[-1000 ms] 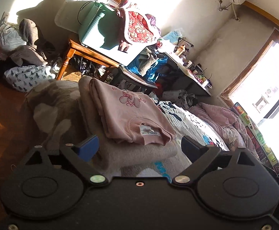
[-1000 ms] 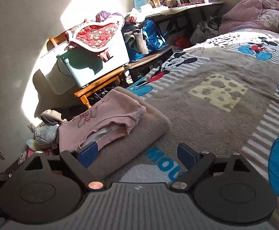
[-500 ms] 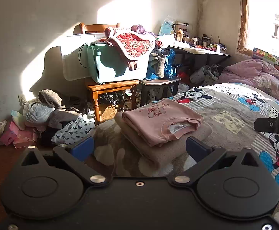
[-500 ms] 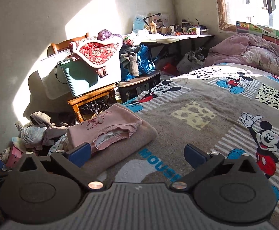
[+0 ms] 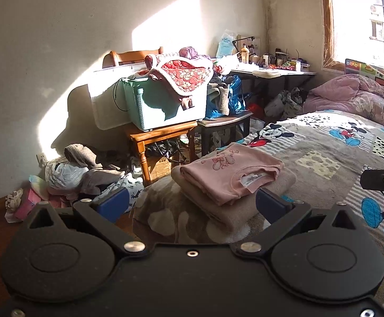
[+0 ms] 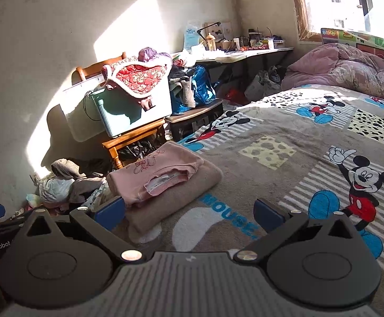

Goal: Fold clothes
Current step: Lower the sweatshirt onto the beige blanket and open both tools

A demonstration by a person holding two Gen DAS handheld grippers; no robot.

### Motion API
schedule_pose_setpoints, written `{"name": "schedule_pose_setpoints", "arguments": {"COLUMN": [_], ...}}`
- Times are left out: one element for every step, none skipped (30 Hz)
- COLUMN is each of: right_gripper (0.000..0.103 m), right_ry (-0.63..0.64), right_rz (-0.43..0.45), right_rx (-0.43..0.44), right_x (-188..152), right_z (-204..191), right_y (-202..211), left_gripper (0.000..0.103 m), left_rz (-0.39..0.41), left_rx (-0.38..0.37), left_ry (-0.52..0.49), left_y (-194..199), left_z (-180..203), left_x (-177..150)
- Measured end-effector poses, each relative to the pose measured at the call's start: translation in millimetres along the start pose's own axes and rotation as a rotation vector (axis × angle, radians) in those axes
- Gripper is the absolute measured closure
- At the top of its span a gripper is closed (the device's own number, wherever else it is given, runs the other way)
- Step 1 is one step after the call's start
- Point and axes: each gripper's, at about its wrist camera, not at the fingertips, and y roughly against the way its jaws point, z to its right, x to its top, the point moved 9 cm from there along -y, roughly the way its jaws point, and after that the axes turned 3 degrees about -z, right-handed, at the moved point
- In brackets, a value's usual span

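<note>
A folded pink sweater (image 5: pixel 231 173) lies flat atop what looks like a folded beige garment (image 5: pixel 247 203), at the bed's corner.

Two folded garments are sitting stacked on the bed (image 5: pixel 324 158): one pink sweater (image 5: pixel 231 174) on one beige folded piece (image 5: pixel 226 206). Two grippers are showing, left gripper (image 5: pixel 192 203) and right gripper (image 6: pixel 189 211), each spreading two blue fingers (image 5: pixel 112 203). One teal bin (image 5: pixel 165 108) is resting on one wooden chair (image 5: pixel 160 132). One red quilted item (image 5: pixel 184 75) is draping over it. One pink duvet (image 5: pixel 355 97) is lying at the bed's far end.
</note>
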Motion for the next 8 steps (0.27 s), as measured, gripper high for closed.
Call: {"name": "schedule_pose_setpoints", "arguments": {"right_gripper": [0.0, 0.0, 0.0, 0.0, 0.0, 0.0, 0.0, 0.0], "right_ry": [-0.004, -0.01, -0.015, -0.014, -0.011, -0.008, -0.006, -0.004], "right_rz": [0.004, 0.006, 0.009, 0.011, 0.012, 0.012, 0.011, 0.01], "right_rx": [0.002, 0.004, 0.007, 0.008, 0.008, 0.009, 0.009, 0.01], "right_x": [0.5, 1.0, 1.4, 1.2, 0.9, 0.6, -0.3, -1.1], "right_z": [0.3, 0.5, 0.7, 0.3, -0.9, -2.0, -2.7, -3.3], "right_y": [1.7, 3.4, 5.1, 6.2, 6.9, 7.5, 7.7, 7.9], "left_gripper": [0.0, 0.0, 0.0, 0.0, 0.0, 0.0, 0.0, 0.0], "left_rz": [0.001, 0.001, 0.001, 0.003, 0.008, 0.013, 0.018, 0.019], "left_rx": [-0.001, -0.002, -0.002, 0.002, 0.007, 0.012, 0.017, 0.018], "left_ry": [-0.002, -0.002, 0.002, 0.007, 0.01, 0.013, 0.014, 0.006], "left_y": [1.2, 2.3, 2.7, 3.0, 4.0, 5.0, 5.9, 6.2], "left_z": [0.7, 1.2, 0.6, -0.3, -1.8, -3.3, -4.4, -4.0], "left_x": [0.4, 0.6, 0.4, 0.4, -0.3, -0.9, -1.4, -1.4]}}
